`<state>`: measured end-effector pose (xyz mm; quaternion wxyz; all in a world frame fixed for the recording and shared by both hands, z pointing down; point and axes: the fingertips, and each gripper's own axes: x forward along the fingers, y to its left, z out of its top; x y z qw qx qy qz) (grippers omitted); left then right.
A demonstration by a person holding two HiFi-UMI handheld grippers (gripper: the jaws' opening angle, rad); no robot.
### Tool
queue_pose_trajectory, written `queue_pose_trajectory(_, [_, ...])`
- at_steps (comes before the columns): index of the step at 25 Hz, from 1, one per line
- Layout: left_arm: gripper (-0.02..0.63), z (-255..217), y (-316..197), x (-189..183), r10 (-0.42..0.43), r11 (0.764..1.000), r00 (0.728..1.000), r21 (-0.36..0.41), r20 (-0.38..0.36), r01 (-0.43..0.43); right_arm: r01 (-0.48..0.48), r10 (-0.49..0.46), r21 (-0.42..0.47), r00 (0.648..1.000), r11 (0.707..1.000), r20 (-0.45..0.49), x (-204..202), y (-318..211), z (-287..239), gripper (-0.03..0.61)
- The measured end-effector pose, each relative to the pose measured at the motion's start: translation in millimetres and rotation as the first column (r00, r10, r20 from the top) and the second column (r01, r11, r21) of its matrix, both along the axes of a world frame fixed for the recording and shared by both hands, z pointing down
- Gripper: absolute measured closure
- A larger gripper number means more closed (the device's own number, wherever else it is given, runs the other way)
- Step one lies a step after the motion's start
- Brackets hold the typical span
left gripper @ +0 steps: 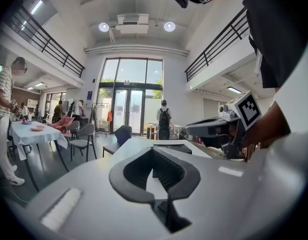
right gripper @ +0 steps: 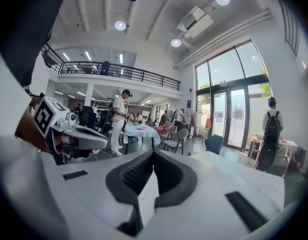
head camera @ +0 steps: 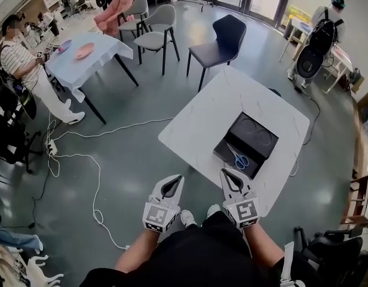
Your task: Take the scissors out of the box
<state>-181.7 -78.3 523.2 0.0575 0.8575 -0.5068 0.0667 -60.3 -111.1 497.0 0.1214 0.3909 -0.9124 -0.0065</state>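
Note:
The scissors (head camera: 238,157), blue-handled, lie in the near half of an open black box (head camera: 223,150). The box stands on a white marble table (head camera: 208,112), with its lid (head camera: 254,134) lying behind it. My right gripper (head camera: 227,172) is shut and empty, its tips just short of the table's near edge, in front of the scissors. My left gripper (head camera: 175,179) is shut too, level with the right one, over the floor to the left of the table's near corner. From the left gripper view the box (left gripper: 172,146) shows low beyond the closed jaws, and the right gripper (left gripper: 214,129) beside it.
A dark chair (head camera: 218,45) stands behind the table, with grey chairs (head camera: 157,34) further back. A table with a blue cloth (head camera: 91,55) and a standing person (head camera: 23,64) are at left. White cables (head camera: 97,184) run over the floor. A person with a backpack (head camera: 321,37) stands far right.

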Motion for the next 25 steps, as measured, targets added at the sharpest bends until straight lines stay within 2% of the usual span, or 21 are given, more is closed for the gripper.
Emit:
queue_pose_trajectory(9, [0.604,-4.2,-46.2,22.5,0.047,0.999,0.999,-0.003,-0.004,-0.047,-0.031,0.032,-0.016,0.999,0.999,0.03,12.6,-34.1,-4.5,0.571])
queue_pose_trajectory(15, [0.604,-11.1,-83.2,39.6,0.067,0.998,0.997,0.012,0.048,-0.067,-0.029,0.032,-0.035,0.997,0.999,0.071,25.8,-53.5,-4.6,0.571])
queue_pose_trajectory(19, [0.604,-12.3,-96.4,48.7,0.058,0.998,0.997,0.005,0.048,-0.058,-0.029,0.034,-0.066,0.996,0.997,0.081,34.9,-63.8,5.4,0.571])
queue_pose_trajectory(25, [0.604,-12.0,-106.4,61.6,0.059,0.998,0.997,-0.009,0.041,-0.059,-0.061,0.061,-0.002,0.991,0.998,0.117,52.2,-78.7,-6.6,0.571])
